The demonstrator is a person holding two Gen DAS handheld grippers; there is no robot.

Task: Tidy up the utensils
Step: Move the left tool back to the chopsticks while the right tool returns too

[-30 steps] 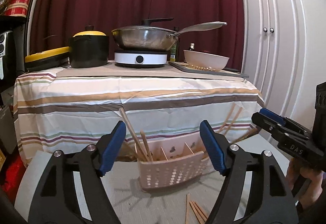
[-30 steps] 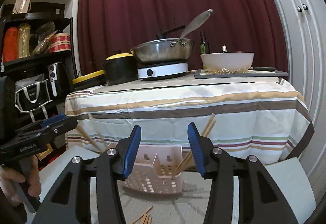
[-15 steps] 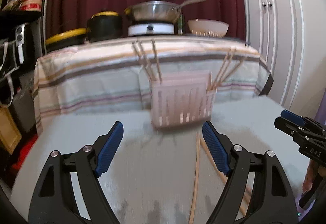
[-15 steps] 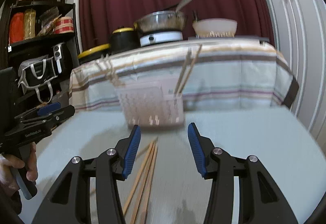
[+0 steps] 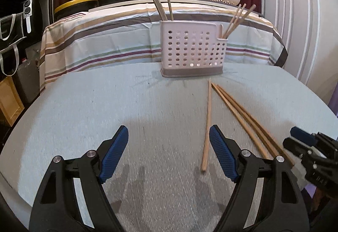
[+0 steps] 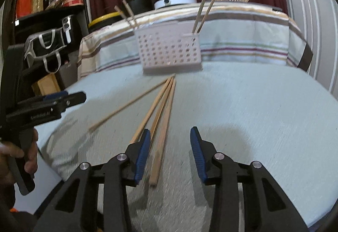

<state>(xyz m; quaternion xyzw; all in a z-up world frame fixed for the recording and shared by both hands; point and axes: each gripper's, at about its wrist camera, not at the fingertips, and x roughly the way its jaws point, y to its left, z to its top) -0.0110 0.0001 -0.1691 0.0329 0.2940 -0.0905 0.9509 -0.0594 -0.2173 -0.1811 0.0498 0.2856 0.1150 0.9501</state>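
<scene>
Through the left wrist camera we see our left gripper with jaws spread wide and empty over the grey table; loose chopsticks lie just right, before the perforated caddy. Through the right wrist camera, our right gripper has its jaws closing, unpressed, a chopstick lying between them

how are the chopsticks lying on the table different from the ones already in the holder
The loose chopsticks lie flat on the grey table, while the stored chopsticks stand tilted in the perforated holder. The loose ones show their full length; the stored ones show only their upper parts above the rim. The loose ones sit in front of the holder, one apart from a close group; the stored ones are split between the holder's two ends. Both sets look like plain light wood.
</scene>
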